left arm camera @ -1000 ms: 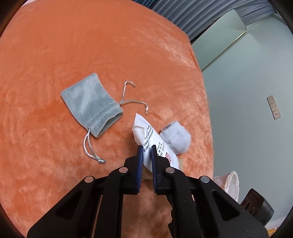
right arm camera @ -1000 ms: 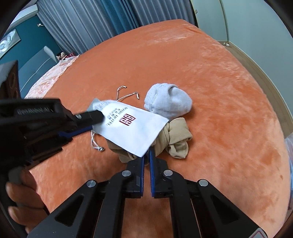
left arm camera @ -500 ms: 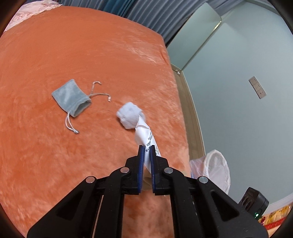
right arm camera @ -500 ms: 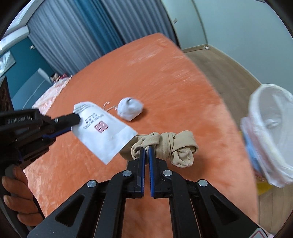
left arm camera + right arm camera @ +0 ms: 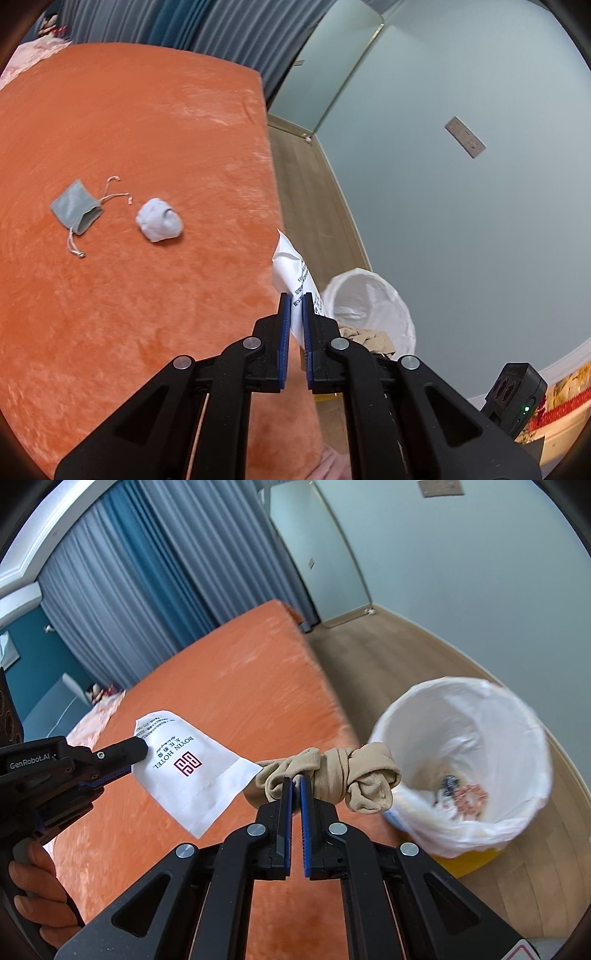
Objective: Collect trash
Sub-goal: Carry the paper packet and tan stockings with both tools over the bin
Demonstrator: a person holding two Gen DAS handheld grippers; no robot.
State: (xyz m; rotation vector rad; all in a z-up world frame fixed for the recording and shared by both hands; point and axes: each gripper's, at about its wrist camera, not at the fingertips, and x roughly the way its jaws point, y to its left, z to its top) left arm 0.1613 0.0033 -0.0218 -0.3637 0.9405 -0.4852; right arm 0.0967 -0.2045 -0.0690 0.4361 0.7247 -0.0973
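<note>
My left gripper (image 5: 295,301) is shut on a white hotel paper bag (image 5: 290,271), held in the air over the bed's right edge. In the right wrist view that white paper bag (image 5: 188,768) hangs from the left gripper (image 5: 138,749) at the left. My right gripper (image 5: 295,784) is shut on a knotted beige stocking (image 5: 343,771), lifted beside the bed. A bin lined with a white bag (image 5: 465,760) stands on the floor just right of the stocking, with some litter inside. The same bin (image 5: 369,302) shows past the paper bag in the left wrist view.
On the orange bed cover (image 5: 129,147) lie a grey drawstring pouch (image 5: 75,212) and a balled pale grey sock (image 5: 159,225). Wooden floor (image 5: 388,646) runs between bed and pale wall. Grey-blue curtains (image 5: 147,572) hang behind the bed. A hand (image 5: 33,878) grips the left tool.
Both grippers rose and swung right off the bed toward the bin, carrying the paper bag and the stocking. The pouch and sock stayed on the bed and now look farther away.
</note>
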